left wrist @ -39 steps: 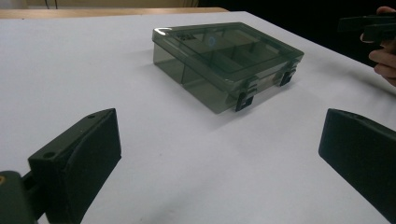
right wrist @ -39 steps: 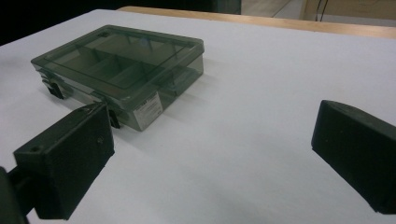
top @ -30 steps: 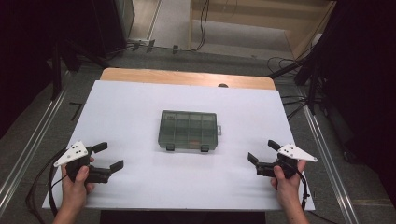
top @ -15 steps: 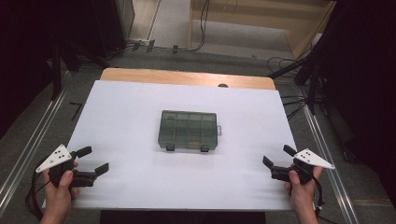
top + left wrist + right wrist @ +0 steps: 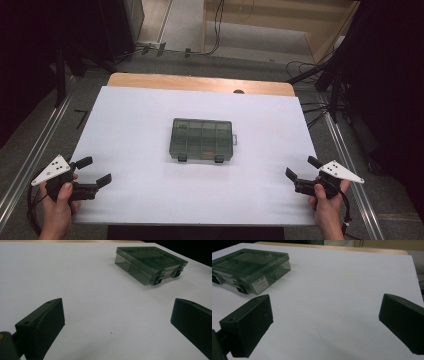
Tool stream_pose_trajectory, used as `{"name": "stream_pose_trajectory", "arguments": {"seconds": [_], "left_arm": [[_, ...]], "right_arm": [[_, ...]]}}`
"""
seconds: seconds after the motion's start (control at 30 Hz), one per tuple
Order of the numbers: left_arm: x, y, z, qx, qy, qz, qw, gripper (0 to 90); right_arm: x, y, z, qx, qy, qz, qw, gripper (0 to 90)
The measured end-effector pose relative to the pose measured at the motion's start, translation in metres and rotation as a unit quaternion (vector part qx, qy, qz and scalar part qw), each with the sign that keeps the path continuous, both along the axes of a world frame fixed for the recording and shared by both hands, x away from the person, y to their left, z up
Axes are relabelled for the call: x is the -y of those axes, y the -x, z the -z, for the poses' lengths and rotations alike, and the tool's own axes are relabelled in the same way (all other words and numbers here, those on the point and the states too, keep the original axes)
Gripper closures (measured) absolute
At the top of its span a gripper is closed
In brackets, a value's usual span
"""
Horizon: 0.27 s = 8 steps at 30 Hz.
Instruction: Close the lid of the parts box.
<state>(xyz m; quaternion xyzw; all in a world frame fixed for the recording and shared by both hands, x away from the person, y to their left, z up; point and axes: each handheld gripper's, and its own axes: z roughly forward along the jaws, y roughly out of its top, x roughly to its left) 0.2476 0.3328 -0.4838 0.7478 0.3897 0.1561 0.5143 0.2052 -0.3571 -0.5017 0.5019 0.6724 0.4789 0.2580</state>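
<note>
Smoky grey compartment box (image 5: 202, 139) lying flat near the middle of the white desk (image 5: 135, 115), lid shut, well apart from both grippers. Long axis running left to right across the desk in the high view; two dark latches (image 5: 200, 158) on the long side facing the person, a small tab on its right short end. Dividers showing through the clear lid, with a few small pieces inside, too small to tell apart.

In the left gripper view, box (image 5: 150, 263) up and to the right beyond the jaws, latched side turned toward the camera. In the right gripper view, box (image 5: 249, 270) up and to the left, a white label on its near end wall.

Left gripper (image 5: 92, 171) held in a hand at the near left corner of the desk, jaws spread wide, nothing between them. Right gripper (image 5: 301, 168) held at the near right edge, jaws likewise wide apart and empty, only bare desk between them.
</note>
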Motion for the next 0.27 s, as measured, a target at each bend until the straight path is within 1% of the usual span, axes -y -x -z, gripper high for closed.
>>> {"name": "stream_pose_trajectory", "arguments": {"seconds": [0.2, 0.27], "left_arm": [[0.0028, -0.0016, 0.0020, -0.002, -0.009, 0.001, 1.0000, 0.0], [0.0039, -0.0020, 0.0022, -0.003, -0.011, -0.003, 0.9999, 0.0]], "right_arm": [[-0.0039, -0.0001, 0.0009, -0.002, 0.005, -0.008, 1.0000, 0.0], [-0.0044, -0.0002, 0.0014, -0.001, 0.004, -0.008, 1.0000, 0.0]]}}
